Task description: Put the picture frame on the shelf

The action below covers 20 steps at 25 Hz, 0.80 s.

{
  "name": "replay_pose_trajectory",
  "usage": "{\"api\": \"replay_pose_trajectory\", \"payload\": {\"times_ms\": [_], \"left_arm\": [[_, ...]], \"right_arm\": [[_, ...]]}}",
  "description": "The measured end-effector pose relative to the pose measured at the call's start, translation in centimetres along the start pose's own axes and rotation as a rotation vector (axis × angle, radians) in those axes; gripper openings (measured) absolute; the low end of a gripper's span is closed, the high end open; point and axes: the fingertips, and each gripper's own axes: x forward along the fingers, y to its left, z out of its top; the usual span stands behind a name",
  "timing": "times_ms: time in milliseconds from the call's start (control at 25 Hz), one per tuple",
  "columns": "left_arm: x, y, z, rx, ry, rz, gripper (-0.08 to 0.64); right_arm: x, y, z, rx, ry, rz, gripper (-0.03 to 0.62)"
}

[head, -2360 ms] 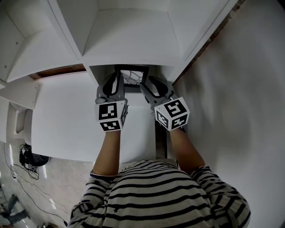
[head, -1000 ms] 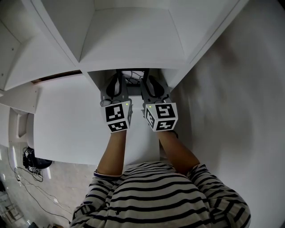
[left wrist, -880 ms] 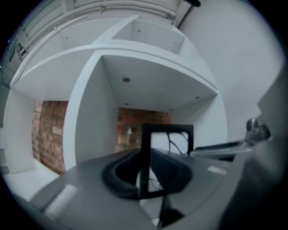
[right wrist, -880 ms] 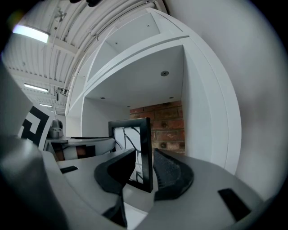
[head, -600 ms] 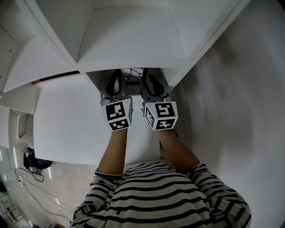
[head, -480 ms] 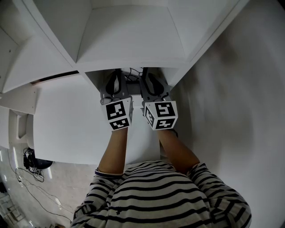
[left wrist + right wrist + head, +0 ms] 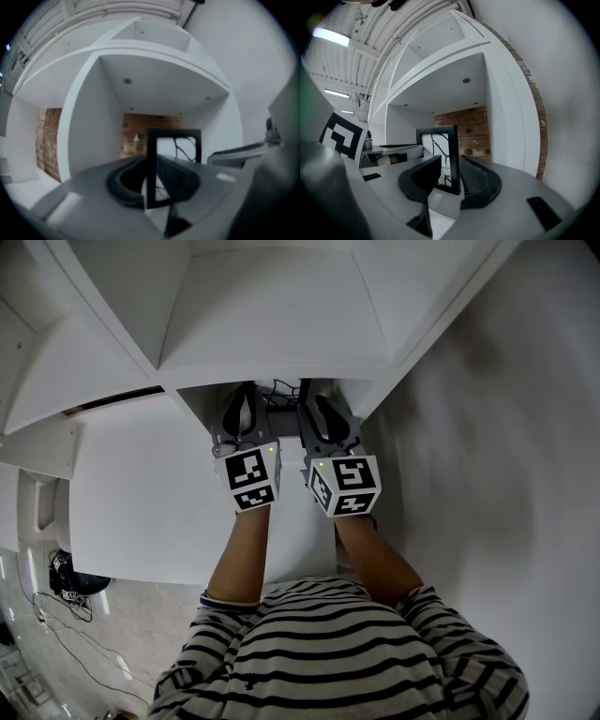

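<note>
Picture frame (image 7: 174, 135), black-edged with a dark branching pattern on white, is seen upright inside the lower right compartment of the white shelf (image 7: 281, 334), carried between two hand-held tools. Its left upright is clamped by the left tongs (image 7: 152, 177), the pads drawn in on the thin bar. The right tongs (image 7: 450, 177) are set wide around the right upright, with one pad apparently against the outer edge and a gap left at the other, so nothing is judged to be held on that side. With the hold on one edge alone, the frame could be swung or tilted about that bar. If it is let go before its foot is flat on the shelf floor, it could be toppled forward or knocked back towards the brick wall (image 7: 474, 125). It could also be dragged out by a pad as the tools are withdrawn. Whether the base is resting on the floor cannot be made out, and no rear stand is shown. Only a dark sliver of the frame is given by the head view, which alone shows both forearms side by side under the shelf board, beside the white worktop (image 7: 141, 493). The pattern, the brick and the grip are supplied by the two gripper views.
</note>
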Motion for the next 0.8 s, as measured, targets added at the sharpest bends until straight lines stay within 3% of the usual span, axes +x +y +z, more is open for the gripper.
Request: {"api": "replay_pose_trajectory", "payload": {"times_ms": [800], "left_arm": [[0.1, 0.01, 0.02, 0.021, -0.011, -0.006, 0.072]], "right_arm": [[-0.91, -0.36, -0.14, 0.018, 0.002, -0.003, 0.112]]}}
